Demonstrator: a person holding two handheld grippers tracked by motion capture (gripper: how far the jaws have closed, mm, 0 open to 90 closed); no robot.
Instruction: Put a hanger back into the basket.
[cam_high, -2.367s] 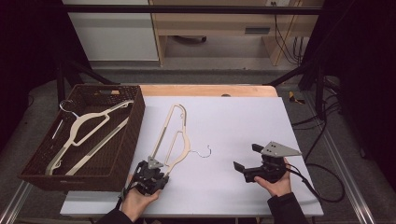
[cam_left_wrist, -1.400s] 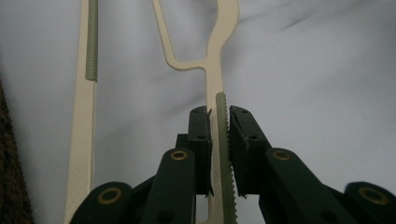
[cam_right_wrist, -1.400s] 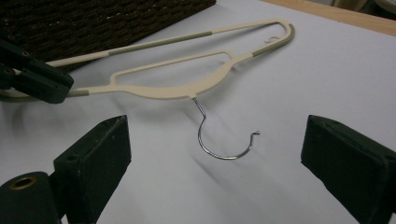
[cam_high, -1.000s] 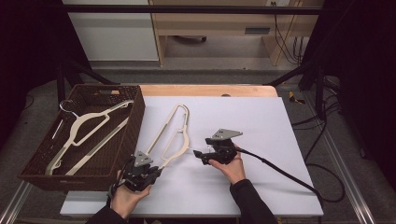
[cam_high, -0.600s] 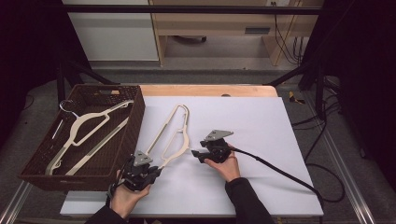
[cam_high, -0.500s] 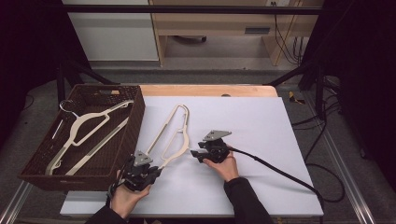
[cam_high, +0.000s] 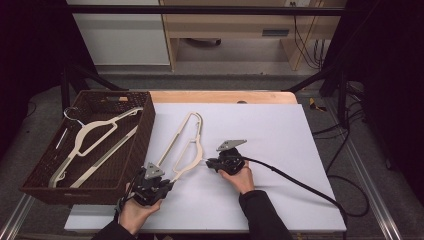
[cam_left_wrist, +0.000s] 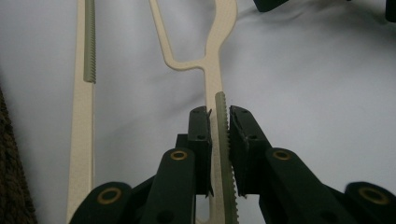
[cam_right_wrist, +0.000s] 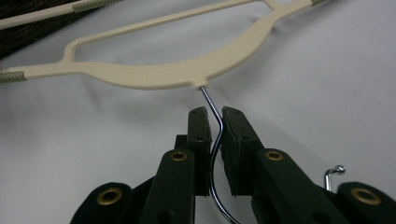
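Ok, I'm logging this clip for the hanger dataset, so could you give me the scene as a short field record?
surface: white table
held item: cream hanger, lying on the table
left hand-held gripper: shut on the hanger's arm
right hand-held gripper: shut on the hanger's metal hook
container: brown basket at table's left
basket contents: second hanger

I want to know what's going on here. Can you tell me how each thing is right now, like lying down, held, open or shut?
Hanger on the table: lying flat, held at two places.
Left gripper: jaws shut on the hanger's arm.
Right gripper: jaws shut on the hanger's metal hook.
Hanger in the basket: lying loose inside, untouched.
Basket: upright, open on top, at the table's left edge.
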